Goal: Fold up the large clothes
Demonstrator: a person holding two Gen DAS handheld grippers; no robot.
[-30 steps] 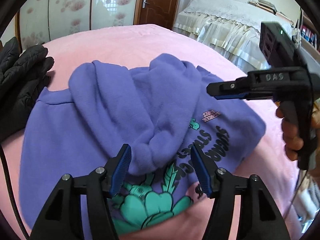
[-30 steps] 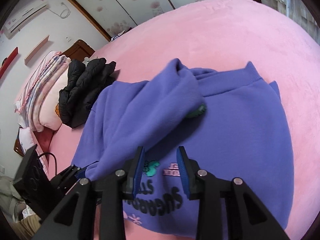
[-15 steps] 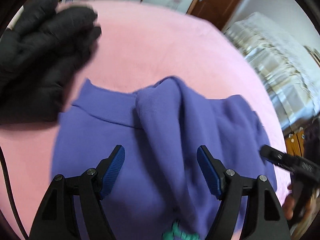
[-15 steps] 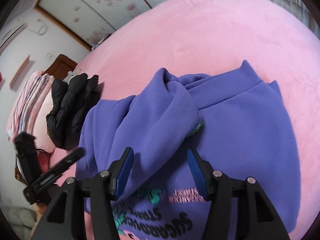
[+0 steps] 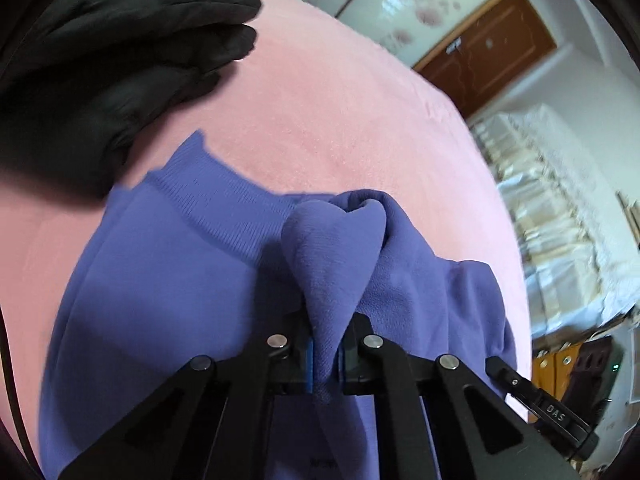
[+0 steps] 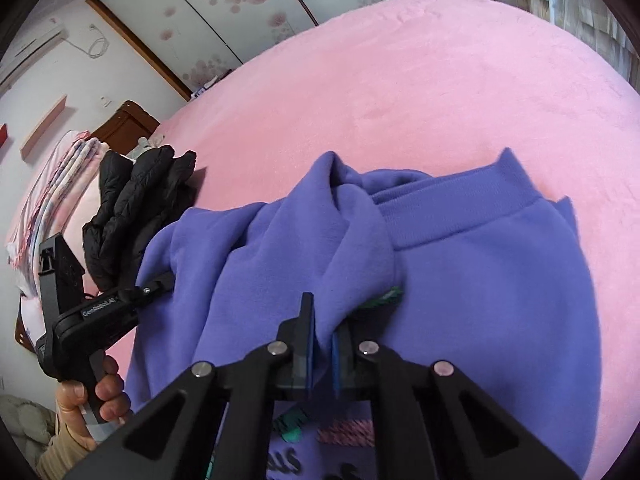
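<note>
In the left wrist view, one purple sweatshirt (image 5: 168,280) lies on the pink bed (image 5: 340,120), filling the lower half. The left gripper (image 5: 325,356) pinches one sleeve fold at the centre. One black jacket (image 5: 100,52) sits upper left.

In the right wrist view, the right gripper (image 6: 323,356) pinches another fold of the sweatshirt (image 6: 500,280). At the lower left, one hand (image 6: 92,404) holds the left gripper.

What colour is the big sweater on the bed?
The sweater is purple, with green and pink print near the bottom; the right wrist view shows it best.
</note>
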